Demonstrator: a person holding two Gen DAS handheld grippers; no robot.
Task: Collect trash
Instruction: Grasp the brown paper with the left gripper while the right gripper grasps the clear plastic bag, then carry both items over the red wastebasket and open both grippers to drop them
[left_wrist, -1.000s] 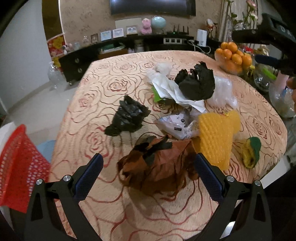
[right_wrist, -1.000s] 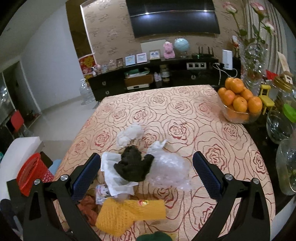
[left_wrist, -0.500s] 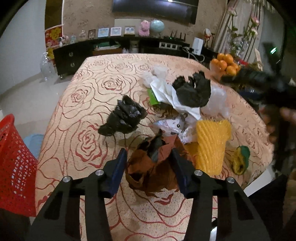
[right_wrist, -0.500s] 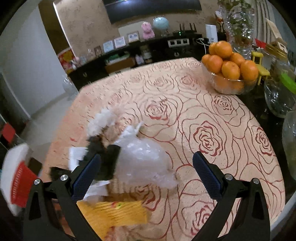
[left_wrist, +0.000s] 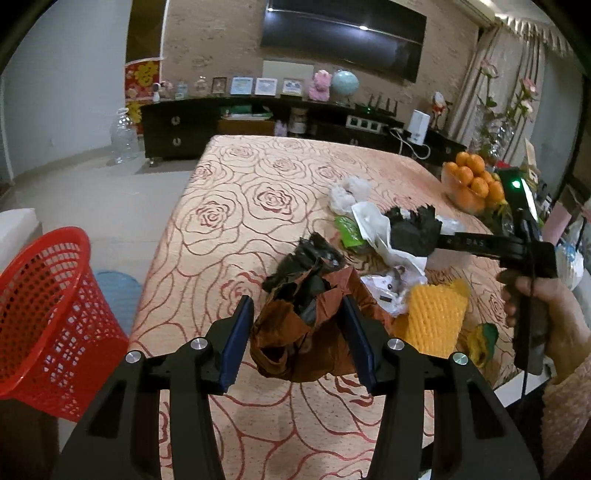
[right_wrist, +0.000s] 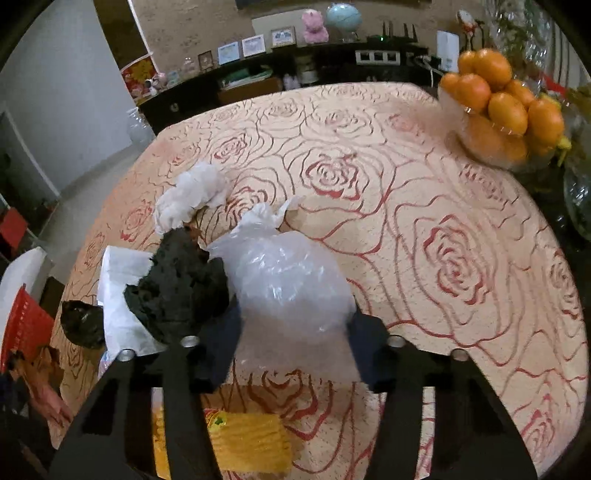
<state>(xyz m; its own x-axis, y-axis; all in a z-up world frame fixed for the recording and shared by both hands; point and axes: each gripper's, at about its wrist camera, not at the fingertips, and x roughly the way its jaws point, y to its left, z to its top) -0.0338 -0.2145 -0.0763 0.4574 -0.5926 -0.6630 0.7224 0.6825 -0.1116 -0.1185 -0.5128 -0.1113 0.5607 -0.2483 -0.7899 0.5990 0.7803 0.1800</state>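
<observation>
My left gripper (left_wrist: 295, 306) is shut on a crumpled brown paper wad (left_wrist: 295, 339) with black scraps in it, held just above the rose-patterned table (left_wrist: 258, 192). In the right wrist view, my right gripper (right_wrist: 295, 317) has its jaws closing on a clear plastic bag (right_wrist: 288, 280), and both pads press its sides. A black crumpled wad (right_wrist: 181, 288) lies on white paper (right_wrist: 118, 288) just left of that bag. A red mesh basket (left_wrist: 48, 325) stands on the floor to the left of the table.
Loose trash lies around: a white tissue wad (right_wrist: 192, 195), a black plastic bag (left_wrist: 314, 254), a yellow foam net (left_wrist: 432, 314) and a green-yellow scrap (left_wrist: 480, 339). A glass bowl of oranges (right_wrist: 495, 107) sits at the far right edge. A hand (left_wrist: 546, 314) holds the right gripper.
My left gripper closed on the brown wad and lifted it off the table. The right gripper came down over the clear bag and closed from wide open onto it.
</observation>
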